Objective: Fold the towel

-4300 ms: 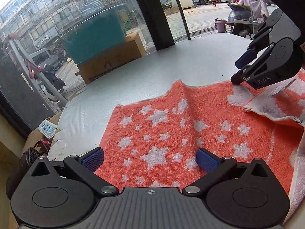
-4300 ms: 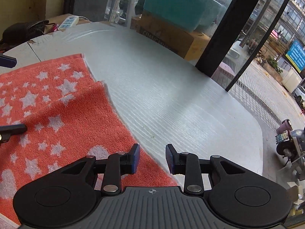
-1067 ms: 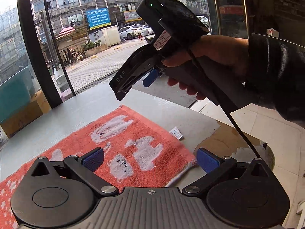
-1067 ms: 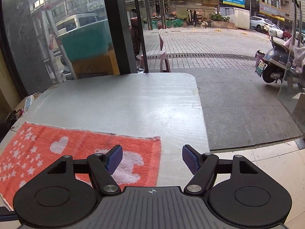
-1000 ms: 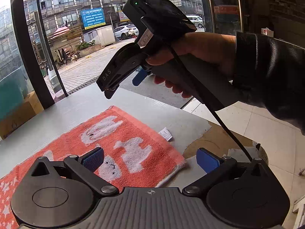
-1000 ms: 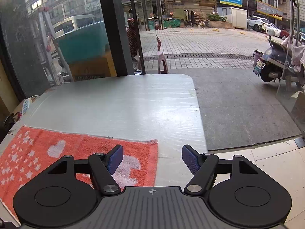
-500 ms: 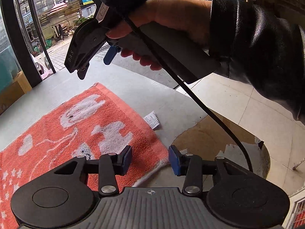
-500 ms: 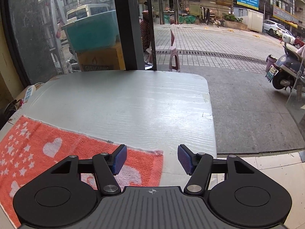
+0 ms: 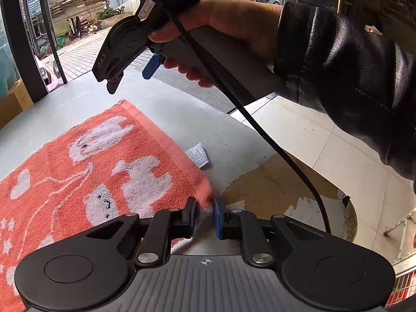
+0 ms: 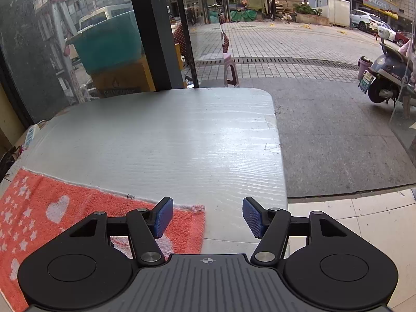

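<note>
An orange towel [image 9: 104, 161] with white stars and animal shapes lies flat on the grey table [image 9: 182, 119]. A small white label [image 9: 199, 155] sticks out of its right edge. My left gripper [image 9: 204, 217] is closed down on the towel's near right corner, the cloth between its blue pads. My right gripper [image 10: 206, 217] is open and hovers just above the towel's far right corner [image 10: 195, 210]. It shows in the left wrist view [image 9: 130, 59] held in a hand above the towel's far edge.
The table's right edge [image 10: 280, 161] drops to a tiled floor [image 9: 325, 143]. A worn brown patch [image 9: 280, 189] lies at the table's near right corner. Glass windows and a dark pillar [image 10: 156, 31] stand behind the table. A power strip [image 10: 31, 132] lies at the far left.
My left gripper has moved to the towel's near right corner and closed its jaws on it. My right gripper has come lower over the far right corner and stays open.
</note>
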The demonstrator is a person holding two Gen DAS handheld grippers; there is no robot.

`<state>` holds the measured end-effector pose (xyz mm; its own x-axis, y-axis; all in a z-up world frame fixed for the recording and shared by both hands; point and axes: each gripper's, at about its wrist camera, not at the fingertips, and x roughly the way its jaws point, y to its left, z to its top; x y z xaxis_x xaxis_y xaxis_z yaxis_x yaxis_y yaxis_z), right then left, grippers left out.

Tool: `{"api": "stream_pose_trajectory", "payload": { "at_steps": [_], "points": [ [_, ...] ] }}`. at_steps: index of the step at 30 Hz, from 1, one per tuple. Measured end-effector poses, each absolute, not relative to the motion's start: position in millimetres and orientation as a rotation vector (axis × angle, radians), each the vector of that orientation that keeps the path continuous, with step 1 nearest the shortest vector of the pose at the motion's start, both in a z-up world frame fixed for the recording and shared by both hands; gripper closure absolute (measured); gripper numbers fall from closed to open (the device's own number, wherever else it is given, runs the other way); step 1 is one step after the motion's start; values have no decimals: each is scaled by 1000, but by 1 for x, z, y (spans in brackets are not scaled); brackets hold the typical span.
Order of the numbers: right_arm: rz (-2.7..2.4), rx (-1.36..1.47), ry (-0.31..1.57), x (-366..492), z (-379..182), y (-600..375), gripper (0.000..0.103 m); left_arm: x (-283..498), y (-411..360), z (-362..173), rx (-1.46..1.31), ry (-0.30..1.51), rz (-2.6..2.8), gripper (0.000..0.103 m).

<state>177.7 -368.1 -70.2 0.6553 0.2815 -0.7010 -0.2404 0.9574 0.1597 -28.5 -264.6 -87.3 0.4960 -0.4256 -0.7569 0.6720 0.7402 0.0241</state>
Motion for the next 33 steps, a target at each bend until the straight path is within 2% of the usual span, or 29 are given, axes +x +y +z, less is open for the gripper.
{"api": "stream_pose_trajectory", "payload": {
  "at_steps": [4, 5, 6, 8, 13, 18, 21, 22, 23, 24, 26, 33],
  "points": [
    [296, 100, 822, 185, -70, -369, 43, -28, -265, -87, 332, 810, -679, 90],
    [294, 117, 839, 188, -71, -370, 47, -27, -265, -87, 332, 811, -680, 90],
    [293, 132, 861, 192, -72, -371, 67, -27, -266, -88, 332, 811, -680, 90],
    [297, 173, 909, 200, -74, -372, 91, -27, -266, -88, 337, 808, -680, 90],
    [303, 182, 979, 213, -82, -366, 91, -28, -267, -88, 341, 802, -685, 90],
    [301, 127, 977, 212, -82, -356, 79, -28, -265, -87, 329, 806, -693, 90],
    [317, 37, 974, 209, -82, -347, 79, -26, -264, -86, 318, 810, -698, 90],
    [322, 3, 970, 208, -82, -343, 79, -25, -263, -87, 311, 813, -700, 90],
    [321, -28, 964, 206, -83, -340, 89, -24, -262, -86, 302, 818, -702, 90],
    [318, -37, 963, 206, -83, -339, 94, -23, -261, -86, 293, 822, -704, 90],
    [319, -36, 958, 203, -83, -339, 98, -21, -259, -85, 275, 829, -709, 91],
    [348, 50, 902, 193, -60, -344, 99, -25, -233, -57, 194, 747, -699, 91]
  ]
}}
